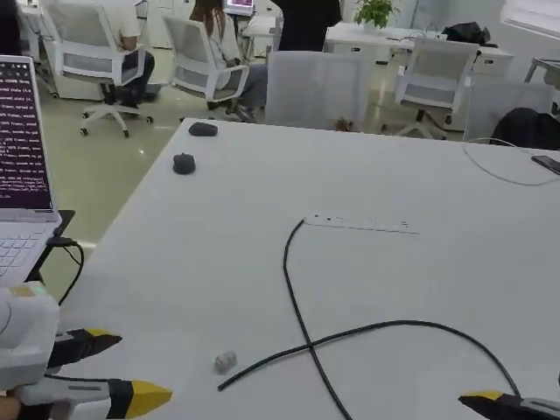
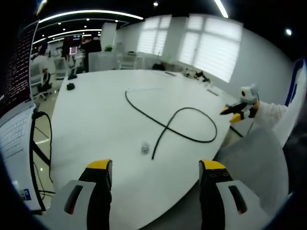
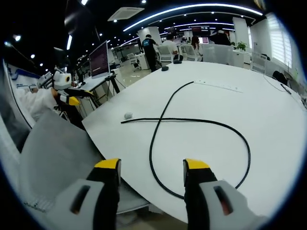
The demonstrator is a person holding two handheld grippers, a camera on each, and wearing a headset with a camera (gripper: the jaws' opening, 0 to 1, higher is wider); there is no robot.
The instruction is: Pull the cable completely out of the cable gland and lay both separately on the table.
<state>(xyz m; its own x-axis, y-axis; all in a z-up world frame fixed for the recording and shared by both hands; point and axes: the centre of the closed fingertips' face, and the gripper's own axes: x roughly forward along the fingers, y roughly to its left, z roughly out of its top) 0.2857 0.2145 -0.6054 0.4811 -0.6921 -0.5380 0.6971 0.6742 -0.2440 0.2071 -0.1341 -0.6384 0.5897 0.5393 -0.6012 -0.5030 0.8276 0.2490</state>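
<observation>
Standing apart and empty, the jaws of the left gripper (image 2: 154, 165) show yellow tips just over the near rim of the white table (image 2: 96, 110); the jaws of the right gripper (image 3: 152, 164) are spread the same way, nothing between them, at the rim further along; in the head view the left gripper sits at the lower left corner and one yellow tip of the right at the lower right.

Cable gland (image 1: 226, 360): small, grey, on the bare tabletop between the two grippers, nearer the left one; free of the cable.

Cable (image 1: 311, 346): black, flat on the table, one loose loop crossing itself once; its free end lies just beside the gland, seemingly not touching; the other end reaches the left end of a white power strip (image 1: 360, 224) further in.

Surface: smooth, white, rounded edge; two dark mice, mouse (image 1: 184, 164) and a second mouse (image 1: 203, 129), near the far left edge.

Room: open office; grey swivel chairs (image 1: 311, 87), people seated at far desks, a potted plant (image 1: 376, 10), blinds on the windows (image 2: 211, 48), strip lights overhead.

Writing: laptop (image 1: 19, 131) at the left, screen full of text lines, too small to read.
</observation>
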